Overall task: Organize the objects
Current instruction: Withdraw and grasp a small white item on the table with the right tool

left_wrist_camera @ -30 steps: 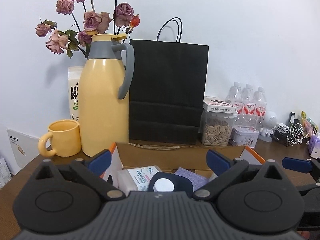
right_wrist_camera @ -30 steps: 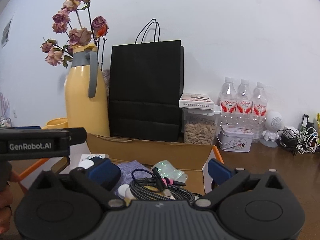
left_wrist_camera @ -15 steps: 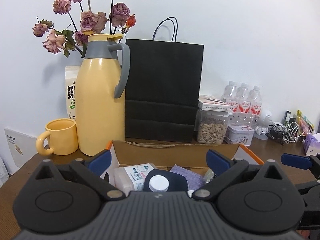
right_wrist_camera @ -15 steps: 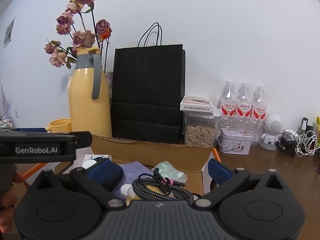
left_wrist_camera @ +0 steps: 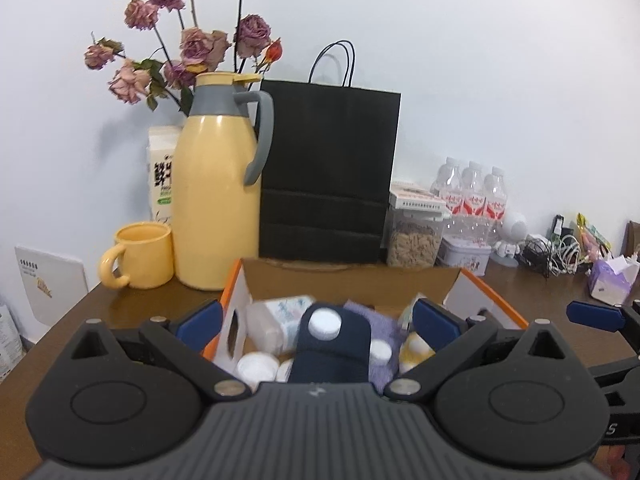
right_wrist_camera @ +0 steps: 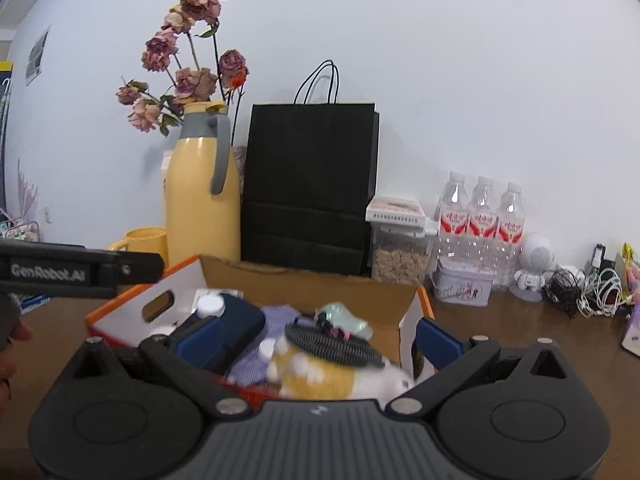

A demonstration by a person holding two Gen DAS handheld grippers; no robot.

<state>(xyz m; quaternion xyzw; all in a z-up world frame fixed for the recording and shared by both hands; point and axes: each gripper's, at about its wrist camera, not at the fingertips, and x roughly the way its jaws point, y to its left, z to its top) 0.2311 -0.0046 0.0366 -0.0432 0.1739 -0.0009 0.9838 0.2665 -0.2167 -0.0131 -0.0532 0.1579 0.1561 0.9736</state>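
Note:
An open cardboard box (left_wrist_camera: 348,284) with white walls and orange edges sits on the brown table, just below both grippers. It holds a navy pouch (left_wrist_camera: 332,348) with a white cap on it, a wipes pack (left_wrist_camera: 280,316), a purple cloth (left_wrist_camera: 380,320) and some white caps. In the right wrist view the box (right_wrist_camera: 304,284) also shows a coiled black cable (right_wrist_camera: 332,346) lying on a blurred yellow item. My left gripper (left_wrist_camera: 318,318) hangs open over the box's left half. Over its right half my right gripper (right_wrist_camera: 319,336) is open too, holding nothing.
Behind the box stand a yellow thermos (left_wrist_camera: 216,208), a yellow mug (left_wrist_camera: 140,256), dried roses, a black paper bag (left_wrist_camera: 328,172), a seed jar (left_wrist_camera: 416,236), three water bottles (left_wrist_camera: 474,196) and a tin (left_wrist_camera: 464,254). Tangled cables (left_wrist_camera: 556,254) and a tissue pack (left_wrist_camera: 612,280) lie far right.
Both grippers have risen and pulled back, so the box and its contents show more from above. Both stay open and nothing was taken hold of.

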